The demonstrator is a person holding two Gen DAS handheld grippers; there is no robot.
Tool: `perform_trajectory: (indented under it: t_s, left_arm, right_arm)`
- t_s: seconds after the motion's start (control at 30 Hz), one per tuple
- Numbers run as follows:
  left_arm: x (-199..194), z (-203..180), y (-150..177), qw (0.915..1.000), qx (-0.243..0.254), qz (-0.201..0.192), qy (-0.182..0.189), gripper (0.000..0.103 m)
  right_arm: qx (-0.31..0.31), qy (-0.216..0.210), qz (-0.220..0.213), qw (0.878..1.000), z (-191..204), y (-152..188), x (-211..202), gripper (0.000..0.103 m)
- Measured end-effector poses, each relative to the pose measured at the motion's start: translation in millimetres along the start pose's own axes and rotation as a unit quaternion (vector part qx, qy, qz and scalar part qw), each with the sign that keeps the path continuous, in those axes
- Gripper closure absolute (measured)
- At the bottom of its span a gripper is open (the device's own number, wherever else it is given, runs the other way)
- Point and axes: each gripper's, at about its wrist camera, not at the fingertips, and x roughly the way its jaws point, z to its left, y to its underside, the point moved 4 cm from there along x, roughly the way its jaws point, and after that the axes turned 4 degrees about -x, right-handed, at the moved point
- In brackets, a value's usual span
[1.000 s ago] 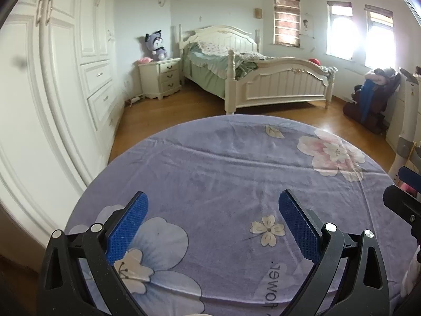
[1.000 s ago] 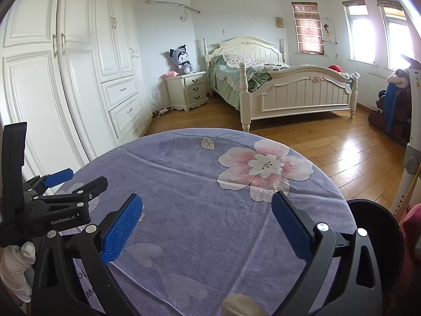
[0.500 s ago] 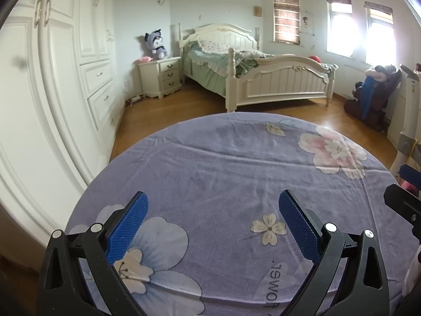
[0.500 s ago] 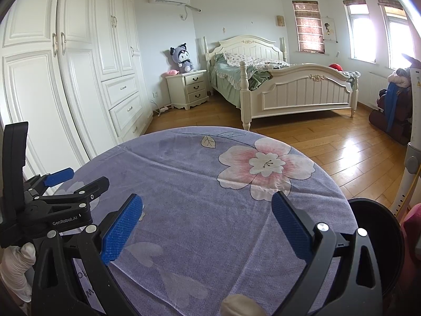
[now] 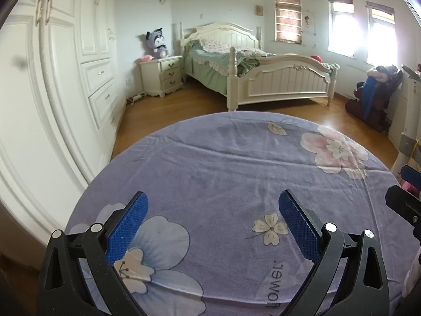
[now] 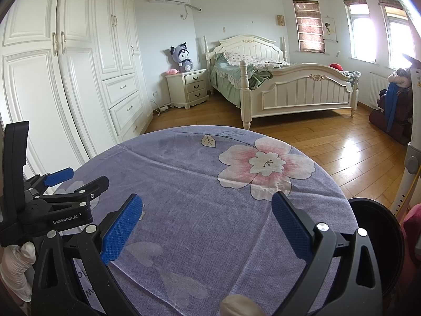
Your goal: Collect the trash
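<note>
A round table with a purple flowered cloth (image 5: 223,168) (image 6: 200,184) fills the lower half of both views; no trash shows on it. My left gripper (image 5: 213,200) hovers open over the near side of the cloth, nothing between its blue pads. My right gripper (image 6: 208,202) is open too, empty, above the cloth near the pink flower (image 6: 265,166). The left gripper (image 6: 63,181) also appears at the left edge of the right wrist view, held by a white-gloved hand (image 6: 15,268). A black round bin (image 6: 379,239) stands low beside the table's right edge.
White wardrobes (image 6: 79,79) line the left wall. A cream bed (image 6: 284,84) and a nightstand (image 6: 188,87) with a plush toy stand at the back. Wooden floor (image 6: 342,144) lies beyond the table. A dark chair with clothes (image 5: 373,100) is at the right, a white pole (image 6: 410,158) nearby.
Both views have shifted only slightly, the table edge a little higher in frame. Both grippers stay open and empty.
</note>
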Motion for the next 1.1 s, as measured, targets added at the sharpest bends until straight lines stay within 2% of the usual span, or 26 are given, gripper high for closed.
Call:
perform_trajectory:
  t_s: [1.1]
  left_arm:
    - [5.8,1.8,0.9,0.9999,-0.008,0.01,0.006,0.005]
  right_arm:
    - [0.003,-0.002,0.007,1.0,-4.7,1.6,1.7,0.006]
